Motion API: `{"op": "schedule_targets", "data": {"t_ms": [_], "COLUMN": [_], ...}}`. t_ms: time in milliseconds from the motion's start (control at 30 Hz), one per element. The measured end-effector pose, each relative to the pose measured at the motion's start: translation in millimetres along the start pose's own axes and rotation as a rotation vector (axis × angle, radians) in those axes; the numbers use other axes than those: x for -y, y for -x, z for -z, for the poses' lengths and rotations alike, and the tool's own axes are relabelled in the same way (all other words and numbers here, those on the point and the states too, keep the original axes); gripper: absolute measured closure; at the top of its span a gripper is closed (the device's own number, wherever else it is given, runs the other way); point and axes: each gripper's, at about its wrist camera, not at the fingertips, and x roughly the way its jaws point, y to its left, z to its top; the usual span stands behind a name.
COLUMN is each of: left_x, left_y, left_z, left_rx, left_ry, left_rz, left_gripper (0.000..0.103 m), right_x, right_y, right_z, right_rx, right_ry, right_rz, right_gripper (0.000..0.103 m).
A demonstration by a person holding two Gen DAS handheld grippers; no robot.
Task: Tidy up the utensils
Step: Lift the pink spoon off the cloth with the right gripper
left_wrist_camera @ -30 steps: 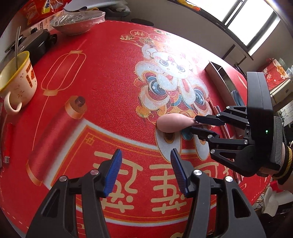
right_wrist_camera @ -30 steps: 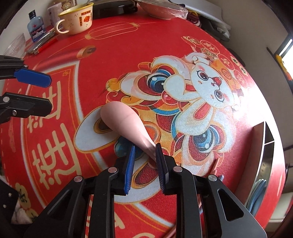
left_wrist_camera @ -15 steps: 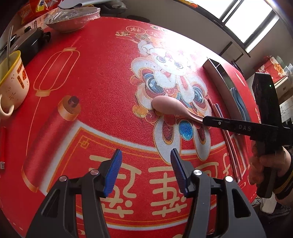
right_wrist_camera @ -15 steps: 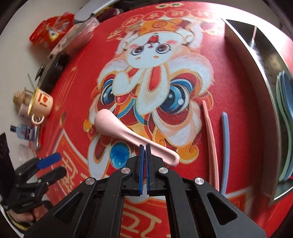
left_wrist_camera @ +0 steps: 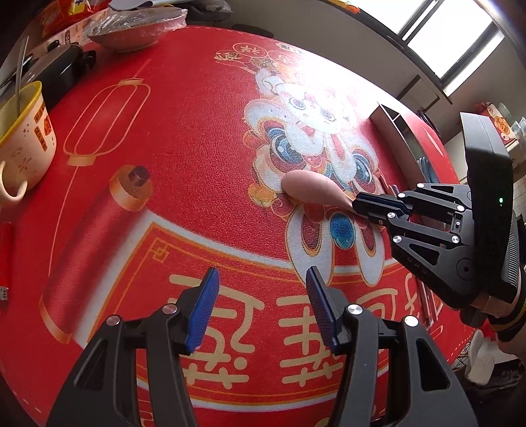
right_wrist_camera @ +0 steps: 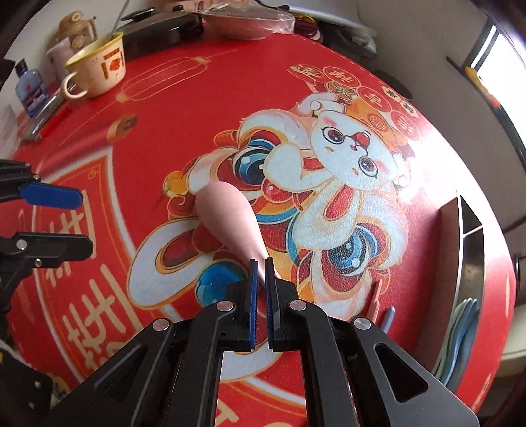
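Note:
A pink spoon (right_wrist_camera: 230,220) is held by its handle in my right gripper (right_wrist_camera: 260,266), which is shut on it; its bowl points away, just over the red mat. In the left wrist view the pink spoon (left_wrist_camera: 312,189) and the right gripper (left_wrist_camera: 360,205) are at the right. My left gripper (left_wrist_camera: 261,295) is open and empty over the mat's gold characters; it also shows in the right wrist view (right_wrist_camera: 65,223). A pink chopstick (right_wrist_camera: 375,300) and a blue chopstick (right_wrist_camera: 387,317) lie near a metal utensil tray (right_wrist_camera: 473,262) holding blue and green spoons (right_wrist_camera: 460,331).
A round table carries a red rabbit-print mat (left_wrist_camera: 164,138). A yellow-rimmed mug (left_wrist_camera: 23,141) stands at the left edge, with a black pan (left_wrist_camera: 62,69) and a wrapped bowl (left_wrist_camera: 134,29) behind. A small bottle (right_wrist_camera: 29,88) stands at the far left.
My right gripper closed on the pink spoon's handle a second ago, swung it round, and now holds it again pointing away. The left gripper has stayed open and about in place.

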Motion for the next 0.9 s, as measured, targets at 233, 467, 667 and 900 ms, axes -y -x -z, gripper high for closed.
{"op": "schedule_targets", "data": {"t_ms": [233, 467, 667, 900], "left_x": [-9, -8, -6, -5], "left_y": [2, -3, -7, -10], "left_z": [-2, -6, -10, -11], "left_rx": [0.012, 0.008, 0.004, -0.001], "left_ry": [0.019, 0.018, 0.015, 0.015], "left_rz": [0.006, 0.018, 0.022, 0.022], "left_gripper": [0.05, 0.05, 0.05, 0.05], "right_x": [1, 12, 19, 14], "right_y": [0, 0, -1, 4], "right_z": [2, 1, 2, 1], "right_rx": [-0.006, 0.006, -0.005, 0.039], "right_ry": [0.02, -0.001, -0.017, 0.042], "right_rz": [-0.007, -0.03, -0.046, -0.041], "right_gripper": [0.098, 0.098, 0.086, 0.056]}}
